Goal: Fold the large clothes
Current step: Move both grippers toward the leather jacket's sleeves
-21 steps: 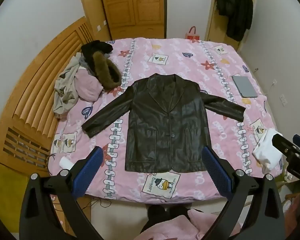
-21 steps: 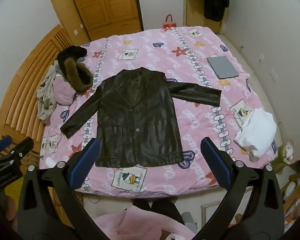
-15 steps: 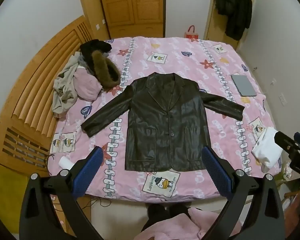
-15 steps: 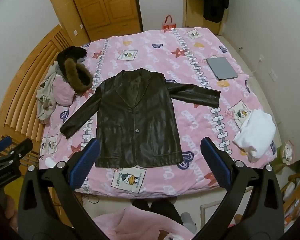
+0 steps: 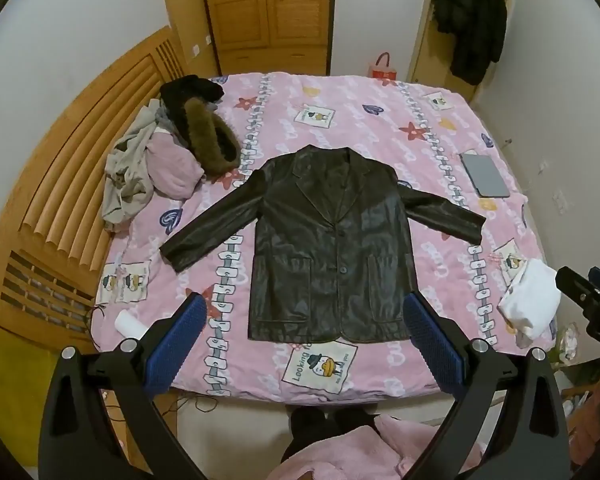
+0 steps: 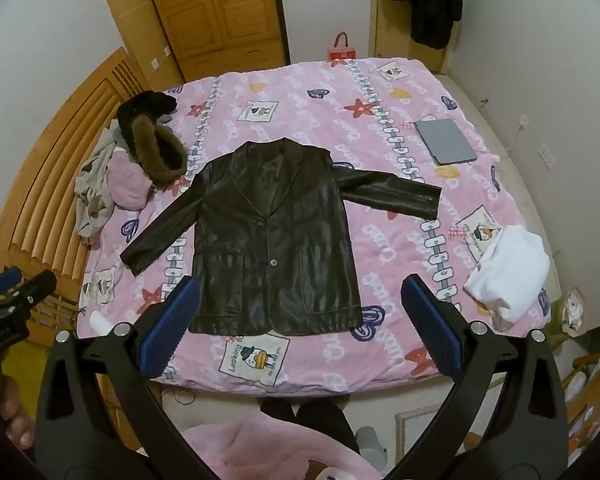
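Leather jacket point(image 5: 332, 248) lies flat mid-bed point(image 5: 380, 128), likely heavy, stiff, slick. Pinch cuffs or hem corners. Left gripper point(image 5: 306, 344) and right gripper point(image 6: 300, 324) hang spread, empty.

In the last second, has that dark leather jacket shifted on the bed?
No. The jacket lies flat as before, its hem just above the same cartoon patch on the pink bedspread.

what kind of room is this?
A home bedroom, most likely: a bed with a pink cartoon-print cover and slatted wooden headboard, a wooden wardrobe, and a coat hanging on the door.
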Available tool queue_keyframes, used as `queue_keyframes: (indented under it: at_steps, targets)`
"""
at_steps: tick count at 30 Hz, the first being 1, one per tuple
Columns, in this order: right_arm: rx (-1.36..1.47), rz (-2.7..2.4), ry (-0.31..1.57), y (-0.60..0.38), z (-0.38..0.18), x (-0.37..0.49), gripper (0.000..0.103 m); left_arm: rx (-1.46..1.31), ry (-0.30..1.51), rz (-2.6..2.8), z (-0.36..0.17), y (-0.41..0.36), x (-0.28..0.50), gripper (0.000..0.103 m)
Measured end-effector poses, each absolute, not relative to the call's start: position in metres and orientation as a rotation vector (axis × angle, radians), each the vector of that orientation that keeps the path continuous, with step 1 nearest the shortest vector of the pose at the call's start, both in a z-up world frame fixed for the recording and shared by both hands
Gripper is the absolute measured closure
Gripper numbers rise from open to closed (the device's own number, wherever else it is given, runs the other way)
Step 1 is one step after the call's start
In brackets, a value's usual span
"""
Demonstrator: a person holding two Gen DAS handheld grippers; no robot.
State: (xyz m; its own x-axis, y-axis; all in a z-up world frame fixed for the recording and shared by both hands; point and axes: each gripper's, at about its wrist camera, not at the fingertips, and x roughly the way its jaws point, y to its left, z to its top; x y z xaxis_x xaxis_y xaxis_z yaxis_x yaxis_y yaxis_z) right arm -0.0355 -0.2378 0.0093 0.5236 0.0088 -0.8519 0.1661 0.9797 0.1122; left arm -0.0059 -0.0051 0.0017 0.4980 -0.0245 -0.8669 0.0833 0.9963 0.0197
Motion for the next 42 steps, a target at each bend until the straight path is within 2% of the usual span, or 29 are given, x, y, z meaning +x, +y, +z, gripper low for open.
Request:
queue_keyframes:
  at_steps: [23, 37, 42]
  targets:
    - [0.192, -0.013, 1.029, -0.236, 0.003, -0.027, 0.005, -0.036, 1.113, -0.096, -0.011, 0.045, 0.017, 0.008]
    - [0.131, 0.084, 1.020, -0.181, -0.006, 0.053, 0.005, -0.174, 1.104, 0.041, -0.032, 0.124, 0.064, 0.008]
    - [0.103, 0.108, 1.039, -0.155, -0.018, 0.092, 0.005, -0.297, 1.139, 0.079, -0.057, 0.170, 0.096, 0.008]
